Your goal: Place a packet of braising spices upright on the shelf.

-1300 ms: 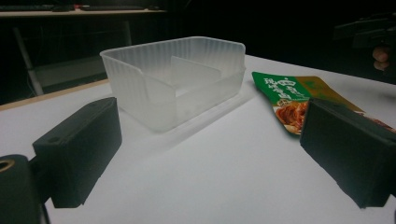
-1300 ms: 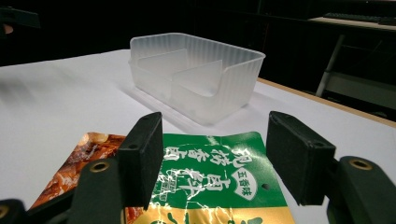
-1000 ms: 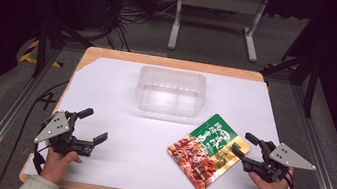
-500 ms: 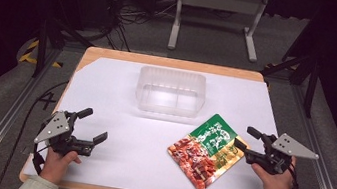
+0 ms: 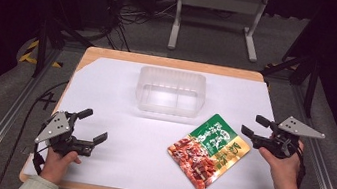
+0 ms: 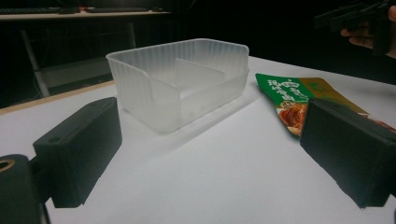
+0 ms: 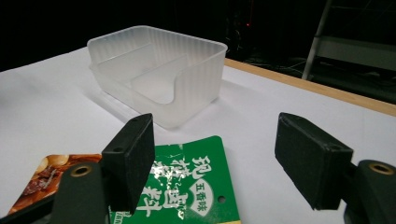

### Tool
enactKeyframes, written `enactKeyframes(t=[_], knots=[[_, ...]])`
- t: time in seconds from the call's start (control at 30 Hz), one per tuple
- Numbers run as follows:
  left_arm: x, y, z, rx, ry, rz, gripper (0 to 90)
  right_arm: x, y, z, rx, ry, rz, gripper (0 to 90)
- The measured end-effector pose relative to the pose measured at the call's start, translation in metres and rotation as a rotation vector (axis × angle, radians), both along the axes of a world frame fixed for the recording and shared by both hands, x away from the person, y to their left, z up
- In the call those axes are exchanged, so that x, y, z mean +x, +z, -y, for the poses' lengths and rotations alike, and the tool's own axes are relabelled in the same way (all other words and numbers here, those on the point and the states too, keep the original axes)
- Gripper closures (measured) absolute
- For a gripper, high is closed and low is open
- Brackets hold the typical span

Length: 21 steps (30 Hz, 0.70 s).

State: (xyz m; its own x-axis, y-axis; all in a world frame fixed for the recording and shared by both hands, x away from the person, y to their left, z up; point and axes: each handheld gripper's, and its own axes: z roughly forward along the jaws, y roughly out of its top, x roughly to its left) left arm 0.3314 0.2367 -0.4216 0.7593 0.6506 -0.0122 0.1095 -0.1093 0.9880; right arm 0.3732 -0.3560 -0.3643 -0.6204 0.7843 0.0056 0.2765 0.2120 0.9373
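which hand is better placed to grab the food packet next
Right, probably. The right gripper sits open just beside the food packet, whose green end lies under its jaws in the right gripper view. The left gripper, also open, is across bare table from it.

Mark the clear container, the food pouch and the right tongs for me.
clear container (image 5: 169,105), high view, its near wall.
food pouch (image 5: 218,136), high view, its green upper half.
right tongs (image 5: 254,125), high view, midway between the open tips.
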Motion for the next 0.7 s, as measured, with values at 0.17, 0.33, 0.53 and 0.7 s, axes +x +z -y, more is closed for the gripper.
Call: enactKeyframes(t=[0.17,0.33,0.53,0.7], knots=[[0.0,0.0,0.0,0.0,0.001,-0.004,6.3,0.007,0.0,0.007,0.011,-0.003,-0.014,28.9],[0.0,-0.001,0.0,-0.001,0.002,-0.009,6.3,0.016,0.001,0.009,-0.008,-0.002,-0.068,30.2],[0.0,-0.001,0.0,0.003,0.001,-0.009,6.3,0.027,0.003,0.005,-0.04,0.002,-0.154,32.4],[0.0,-0.001,0.0,0.007,0.0,-0.006,6.3,0.034,-0.003,0.0,-0.098,0.009,-0.223,33.2]])
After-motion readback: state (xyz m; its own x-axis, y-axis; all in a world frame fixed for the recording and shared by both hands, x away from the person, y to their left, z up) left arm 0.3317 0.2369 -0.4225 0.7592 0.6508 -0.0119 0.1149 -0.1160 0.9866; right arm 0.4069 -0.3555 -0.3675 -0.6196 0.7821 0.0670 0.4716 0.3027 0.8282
